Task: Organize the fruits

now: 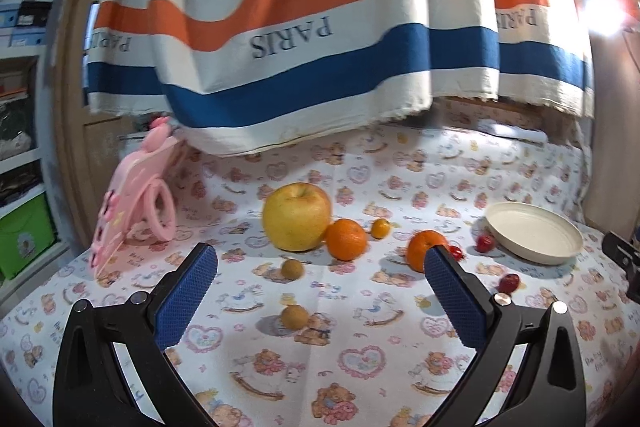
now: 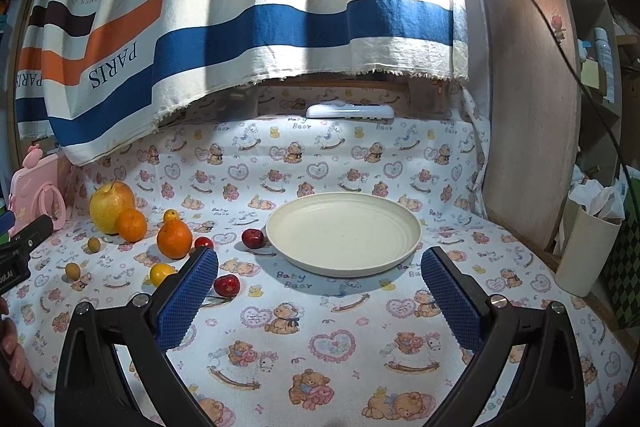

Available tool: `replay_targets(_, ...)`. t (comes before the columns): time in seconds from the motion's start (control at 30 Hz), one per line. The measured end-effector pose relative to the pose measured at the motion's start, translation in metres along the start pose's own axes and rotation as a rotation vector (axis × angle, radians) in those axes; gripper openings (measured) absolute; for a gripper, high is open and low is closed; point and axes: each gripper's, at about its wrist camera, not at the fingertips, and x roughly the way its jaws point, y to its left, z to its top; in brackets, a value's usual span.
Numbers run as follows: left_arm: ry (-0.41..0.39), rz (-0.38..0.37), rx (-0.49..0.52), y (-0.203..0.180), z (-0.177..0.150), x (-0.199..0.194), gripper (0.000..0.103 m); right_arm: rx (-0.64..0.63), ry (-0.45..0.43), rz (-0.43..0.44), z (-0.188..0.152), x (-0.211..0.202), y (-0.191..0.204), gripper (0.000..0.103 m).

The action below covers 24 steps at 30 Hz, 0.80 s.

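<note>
Your right wrist view is showing the cream plate (image 2: 343, 233) in full, bare, on the bear-print cloth over the desk (image 2: 360, 339); your left view is catching only its edge at far right. The left view is giving you the yellow apple (image 1: 297, 217), two oranges (image 1: 346, 239) and two small brown fruits (image 1: 295, 316) up close. The striped curtain (image 2: 248, 11) is reading "PARIS" and "HERMES"; the cloth says "Baby Bear". Your left tongs (image 1: 320, 269) and right tongs (image 2: 319, 269) are both hovering wide open, gripping nothing.
</note>
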Motion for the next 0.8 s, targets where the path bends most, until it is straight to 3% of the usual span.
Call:
replay_targets(0.3,0.010,-0.005,0.007,-0.002,-0.001,-0.002,0.103,-0.004,0.012,0.000,0.000,0.003,0.001,0.102)
replay_targets(0.57,0.004,-0.054,-0.053,0.009,0.001,-0.004,0.103,-0.005,0.010,-0.002,0.000,0.003,0.000,0.102)
replay_targets(0.73,-0.004,-0.166,-0.113,0.025,0.003,-0.010,0.103,0.006,0.025,0.012,0.000,0.005,-0.002,0.102)
replay_targets(0.8,-0.027,-0.138,-0.093,0.027,0.006,-0.015,0.103,0.013,0.040,0.021,0.000,0.008,-0.004,0.102)
